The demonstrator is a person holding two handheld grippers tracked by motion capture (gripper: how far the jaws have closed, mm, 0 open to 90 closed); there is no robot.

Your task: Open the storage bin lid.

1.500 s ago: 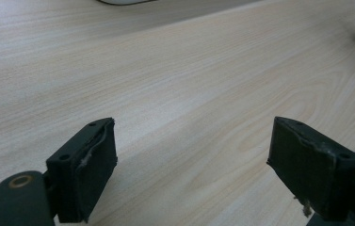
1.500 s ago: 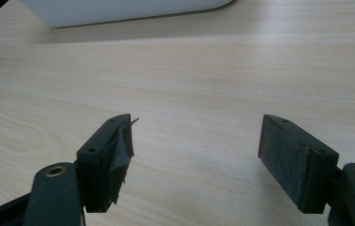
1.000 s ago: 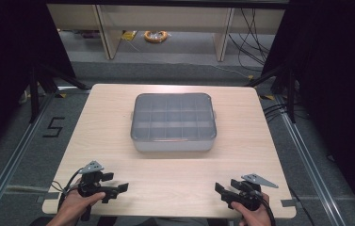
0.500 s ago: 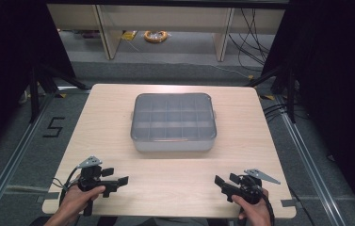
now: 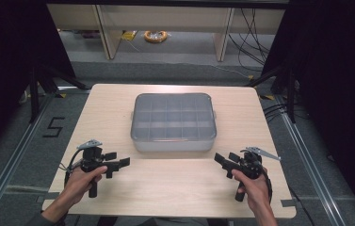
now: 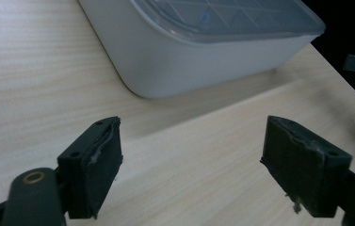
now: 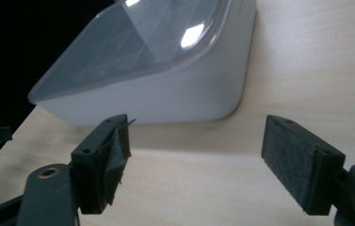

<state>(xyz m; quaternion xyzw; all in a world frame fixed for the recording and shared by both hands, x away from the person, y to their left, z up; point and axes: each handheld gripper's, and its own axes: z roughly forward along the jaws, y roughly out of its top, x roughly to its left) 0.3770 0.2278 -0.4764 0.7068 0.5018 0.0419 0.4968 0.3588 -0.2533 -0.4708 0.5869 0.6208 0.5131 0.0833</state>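
While I am comparing this moment with a second ago, I am seeing both hands sitting farther up the table [image 5: 118,101], closer to the near wall of the compartment box [image 5: 173,121], and the box itself lying just where it was. The left gripper [image 5: 121,162] is hanging over the near left part of the table, and its jaws have just been closing a little, yet they are standing wide with nothing between them. The right gripper [image 5: 223,157] is hanging over the near right part; its jaws have just been opening and are standing wide apart, also bare.

I am finding the box in the middle of the table, resting flat with its clear lid [image 5: 173,113] on top. It is lying beyond both sets of jaws, apart from them, between the two grippers and farther away. In the left gripper view the box's rounded near corner [image 6: 142,80] is showing above and ahead of the pads [image 6: 100,165], with bare wood between. In the right gripper view the other near corner [image 7: 222,99] is sitting ahead of the jaws in the same way.

The box's long axis is running left to right across the table, with one long side facing me.
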